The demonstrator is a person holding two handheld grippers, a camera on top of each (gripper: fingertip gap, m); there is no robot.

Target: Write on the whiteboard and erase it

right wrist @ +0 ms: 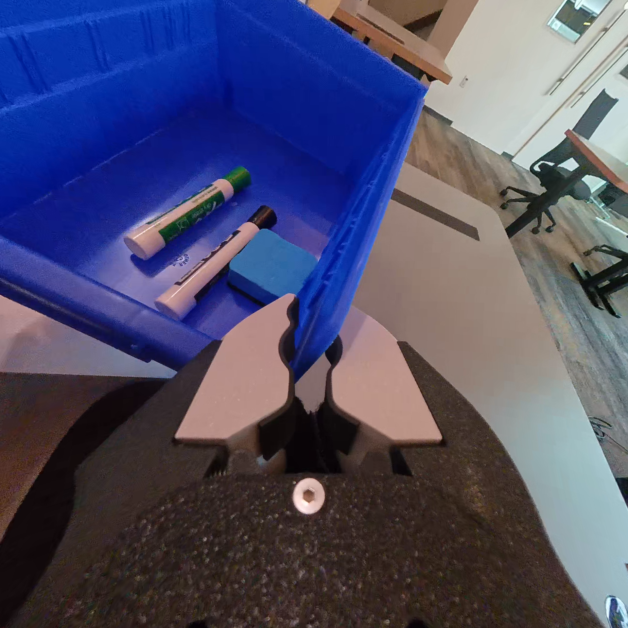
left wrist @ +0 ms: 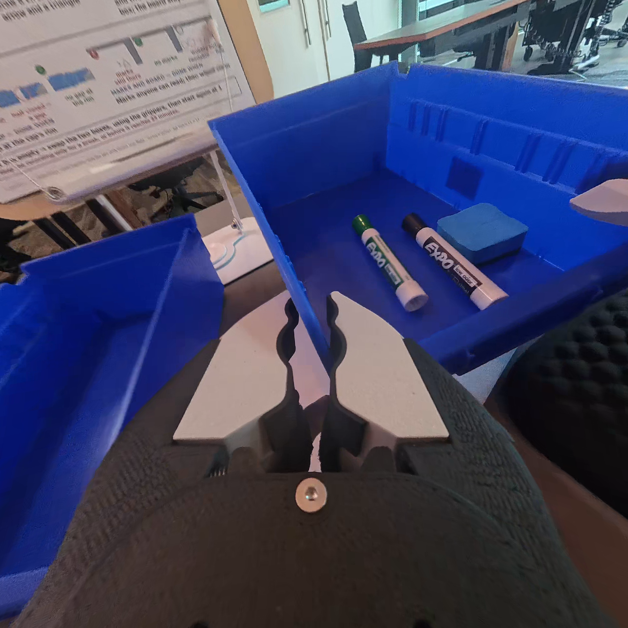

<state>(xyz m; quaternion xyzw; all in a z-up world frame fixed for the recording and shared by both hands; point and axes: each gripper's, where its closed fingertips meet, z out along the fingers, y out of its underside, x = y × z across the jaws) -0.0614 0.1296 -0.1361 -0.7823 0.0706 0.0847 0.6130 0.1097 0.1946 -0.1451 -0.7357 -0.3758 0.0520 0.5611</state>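
Observation:
A blue bin holds a green-capped marker, a black-capped marker and a blue eraser block, all lying on its floor. My left gripper is shut on the bin's left wall. My right gripper is shut on the bin's right wall; its outer finger is partly hidden behind the wall. One of its fingers shows at the right edge of the left wrist view. The bin looks tilted, its front edge off the table. The right wrist view shows the green marker, black marker and eraser.
A second blue bin stands to the left. A printed sheet on a stand rises behind it, above a white surface with a teal curved line. A black bumpy pad lies at right. The white table extends right; office chairs stand beyond. There is about 20 centimeters between the tips of the two grippers.

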